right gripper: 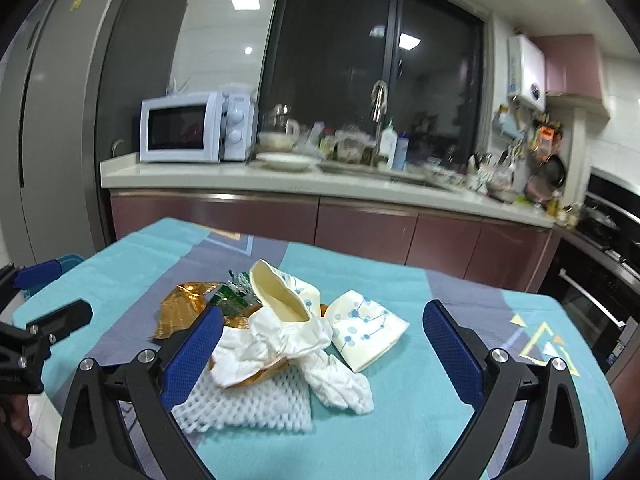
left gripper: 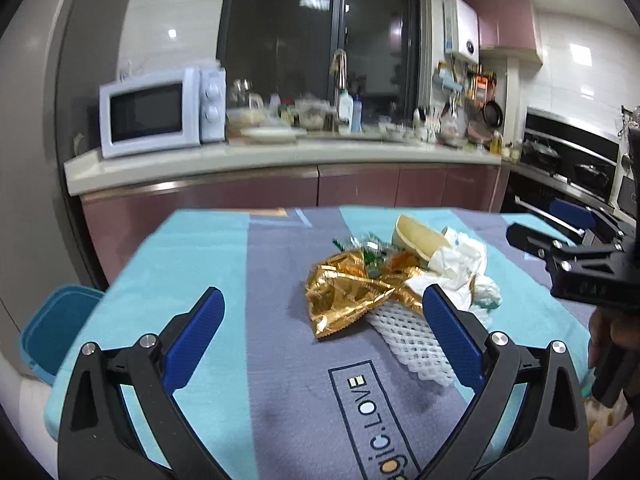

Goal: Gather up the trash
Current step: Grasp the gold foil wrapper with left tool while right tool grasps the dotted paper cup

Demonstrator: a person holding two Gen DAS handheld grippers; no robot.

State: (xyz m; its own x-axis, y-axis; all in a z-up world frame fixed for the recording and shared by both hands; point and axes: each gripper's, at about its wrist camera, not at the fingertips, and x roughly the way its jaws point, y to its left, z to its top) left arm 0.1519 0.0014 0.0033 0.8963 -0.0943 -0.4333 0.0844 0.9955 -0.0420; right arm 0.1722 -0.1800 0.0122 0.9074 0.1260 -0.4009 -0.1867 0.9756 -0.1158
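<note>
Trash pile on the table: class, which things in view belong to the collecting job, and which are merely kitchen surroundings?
Job:
gold foil wrapper
white foam net
crumpled tissue
paper cups
green wrapper
blue bin

Surroundings:
microwave
faucet
plate
water heater

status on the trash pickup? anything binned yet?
Nothing looks done. The crumpled gold foil wrapper, white foam fruit net, crumpled white tissue, flattened patterned paper cups and green wrapper scraps all lie piled on the blue-grey tablecloth. In hand: nothing; left gripper and right gripper have open, empty jaws. Left: every piece, presumably into the blue bin beside the table.
</note>
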